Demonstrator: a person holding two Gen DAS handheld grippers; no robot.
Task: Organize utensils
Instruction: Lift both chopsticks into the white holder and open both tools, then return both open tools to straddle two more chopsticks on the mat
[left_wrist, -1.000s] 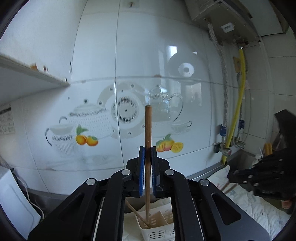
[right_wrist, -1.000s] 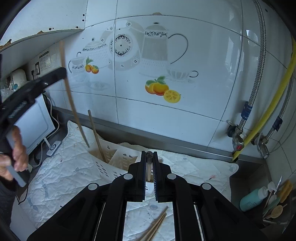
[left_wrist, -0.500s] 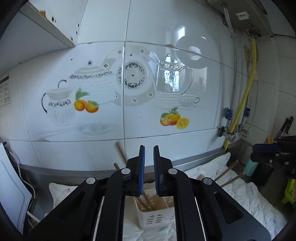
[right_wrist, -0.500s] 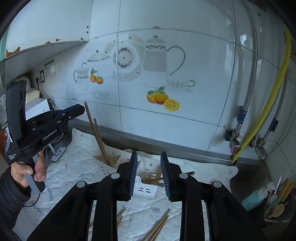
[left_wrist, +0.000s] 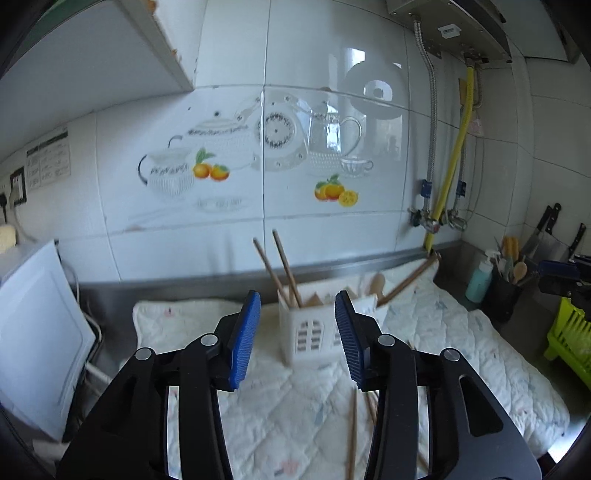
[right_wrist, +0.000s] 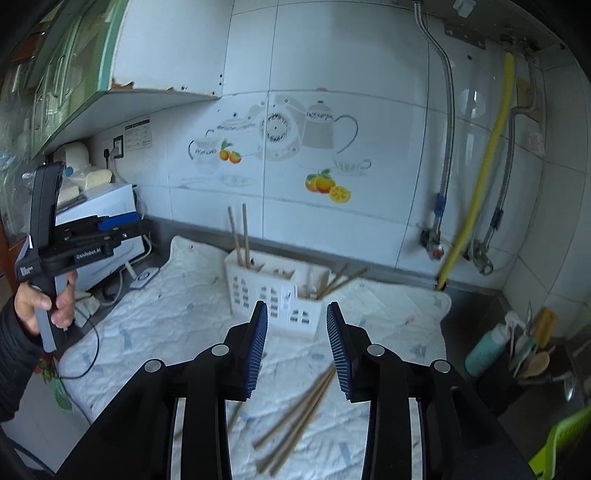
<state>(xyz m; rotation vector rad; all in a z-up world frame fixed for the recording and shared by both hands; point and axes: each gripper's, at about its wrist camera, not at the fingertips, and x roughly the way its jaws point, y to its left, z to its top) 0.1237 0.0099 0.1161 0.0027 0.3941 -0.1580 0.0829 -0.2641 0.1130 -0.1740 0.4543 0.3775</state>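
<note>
A white slotted utensil holder (left_wrist: 314, 332) (right_wrist: 273, 295) stands on a quilted white mat (left_wrist: 288, 406) (right_wrist: 177, 332). Two wooden chopsticks (left_wrist: 284, 269) (right_wrist: 240, 236) stand in its left compartment; more sticks (right_wrist: 340, 280) and a wooden spoon (left_wrist: 377, 284) lean in the right one. Loose chopsticks (right_wrist: 295, 417) (left_wrist: 352, 432) lie on the mat in front. My left gripper (left_wrist: 297, 332) is open and empty, held back from the holder. My right gripper (right_wrist: 297, 343) is open and empty above the loose chopsticks. The left gripper also shows in the right wrist view (right_wrist: 122, 229), at the left.
A white appliance (left_wrist: 33, 325) (right_wrist: 99, 229) stands at the left. A teal bottle (right_wrist: 487, 347) and a dark cup of utensils (right_wrist: 532, 362) sit at the right by knives (left_wrist: 546, 229). A green rack (left_wrist: 569, 343) is at the far right. Pipes (right_wrist: 476, 192) run down the tiled wall.
The left gripper dropped its chopstick into the holder, opened wide and pulled back. The right gripper released its stick, opened wider and pulled back too.
</note>
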